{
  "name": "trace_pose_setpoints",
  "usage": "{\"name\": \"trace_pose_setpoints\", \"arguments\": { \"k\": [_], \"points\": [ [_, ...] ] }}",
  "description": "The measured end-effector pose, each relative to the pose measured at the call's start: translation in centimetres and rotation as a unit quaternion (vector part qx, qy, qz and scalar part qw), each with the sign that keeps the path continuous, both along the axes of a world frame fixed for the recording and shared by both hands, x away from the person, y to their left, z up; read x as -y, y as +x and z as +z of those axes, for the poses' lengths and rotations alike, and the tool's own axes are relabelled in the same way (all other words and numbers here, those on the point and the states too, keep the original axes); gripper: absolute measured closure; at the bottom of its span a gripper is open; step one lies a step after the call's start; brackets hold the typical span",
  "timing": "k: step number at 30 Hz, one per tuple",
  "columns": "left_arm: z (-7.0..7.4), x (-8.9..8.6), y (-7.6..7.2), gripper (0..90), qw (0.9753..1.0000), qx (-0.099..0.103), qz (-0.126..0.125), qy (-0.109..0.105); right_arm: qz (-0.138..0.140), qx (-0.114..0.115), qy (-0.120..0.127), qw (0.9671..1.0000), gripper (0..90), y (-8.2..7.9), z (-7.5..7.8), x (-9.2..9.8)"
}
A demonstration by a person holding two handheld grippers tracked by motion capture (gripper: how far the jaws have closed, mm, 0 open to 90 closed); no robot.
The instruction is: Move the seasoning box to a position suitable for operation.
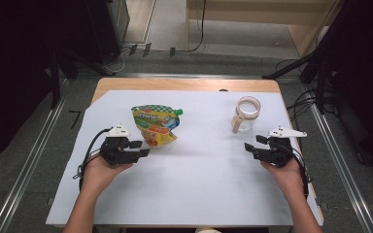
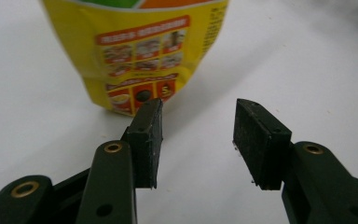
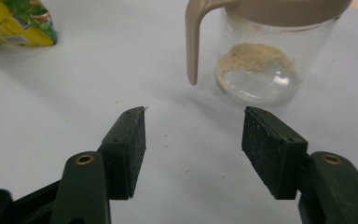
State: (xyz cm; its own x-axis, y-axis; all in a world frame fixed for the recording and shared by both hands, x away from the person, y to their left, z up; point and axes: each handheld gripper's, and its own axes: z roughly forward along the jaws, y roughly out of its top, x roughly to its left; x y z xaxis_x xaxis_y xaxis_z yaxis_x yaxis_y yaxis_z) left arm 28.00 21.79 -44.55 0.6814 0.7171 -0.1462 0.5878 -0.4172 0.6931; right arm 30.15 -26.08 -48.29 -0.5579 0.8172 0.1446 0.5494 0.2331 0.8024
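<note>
A yellow and green refill pouch (image 1: 156, 124) with a green cap lies on the white table cover, left of centre. In the left gripper view the pouch (image 2: 140, 51) is close ahead, its bottom edge almost at one jaw tip. My left gripper (image 1: 142, 148) (image 2: 198, 126) stands open and empty just below and left of the pouch. A clear jar (image 1: 247, 114) (image 3: 261, 56) with a beige rim and handle stands at the right, holding a little tan powder. My right gripper (image 1: 250, 146) (image 3: 193, 128) is open and empty, just short of the jar.
The white cover (image 1: 194, 179) spans most of the wooden table (image 1: 184, 84). A few crumbs (image 3: 186, 169) lie on the cover in front of the jar. Metal rails (image 1: 340, 160) and dark stands flank the table; cables lie on the floor behind.
</note>
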Motion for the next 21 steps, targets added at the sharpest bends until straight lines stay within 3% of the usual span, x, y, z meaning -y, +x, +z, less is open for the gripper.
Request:
{"name": "trace_pose_setpoints", "arguments": {
  "k": [4, 10, 14, 17, 21],
  "points": [
    [0.0, 0.7, -0.1, 49.4, 0.9998, -0.004, -0.014, -0.011, 0.012, -0.016, -0.001, 0.9998, 46.9, 0.0, -0.1, -0.4],
    [-0.1, 2.0, -0.4, 43.1, 0.9993, 0.004, -0.037, 0.006, 0.003, -0.009, 0.01, 0.9999, 46.0, 0.0, 0.2, -0.3],
    [0.0, 2.7, -0.5, 43.4, 0.9984, -0.003, -0.055, -0.006, 0.005, -0.012, 0.012, 0.9998, 48.2, 0.0, 0.1, -0.3],
    [0.0, 2.7, -0.6, 43.4, 0.9983, -0.002, -0.058, -0.008, 0.006, -0.014, 0.013, 0.9998, 48.3, -0.1, 0.1, -0.4],
    [0.3, 2.9, -0.7, 43.2, 0.9974, 0.003, -0.067, -0.024, 0.014, -0.009, 0.006, 0.9998, 48.8, -0.1, 0.0, -0.5]
  ]
}}
